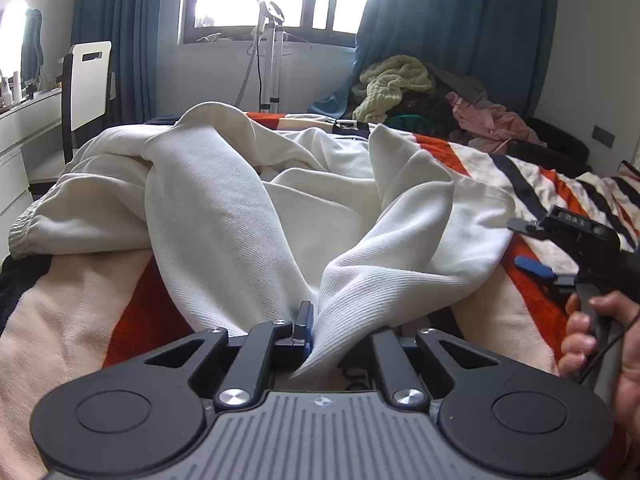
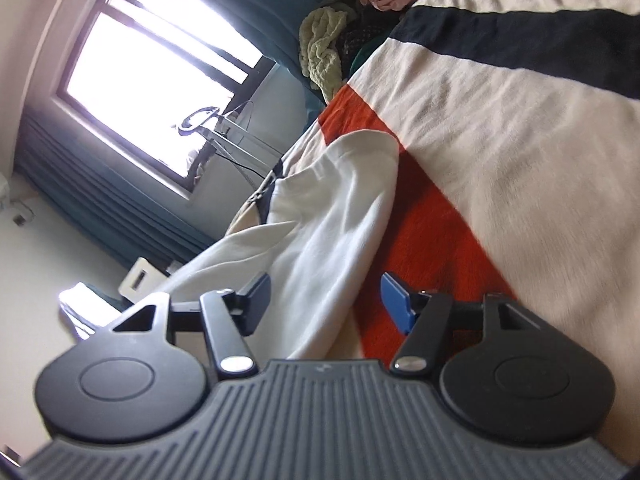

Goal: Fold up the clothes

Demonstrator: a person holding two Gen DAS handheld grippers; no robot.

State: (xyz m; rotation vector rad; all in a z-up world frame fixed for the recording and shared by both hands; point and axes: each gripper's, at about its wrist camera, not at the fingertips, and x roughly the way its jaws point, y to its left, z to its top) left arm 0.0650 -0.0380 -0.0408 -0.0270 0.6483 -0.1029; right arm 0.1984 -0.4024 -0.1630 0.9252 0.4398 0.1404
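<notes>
A white sweatshirt (image 1: 248,208) lies crumpled on a striped blanket (image 1: 496,312) on the bed. My left gripper (image 1: 316,320) is shut on a bunched edge of the white sweatshirt and lifts it slightly. My right gripper (image 2: 324,300) is open and rolled on its side, its jaws straddling an edge of the white sweatshirt (image 2: 320,240) without closing on it. The right gripper also shows in the left wrist view (image 1: 532,244), held by a hand at the right, open beside the sweatshirt.
A pile of other clothes, yellow-green (image 1: 392,84) and pink (image 1: 492,120), lies at the far side of the bed. A white chair (image 1: 88,84) and desk stand at the left. A metal stand (image 1: 268,64) stands under the window.
</notes>
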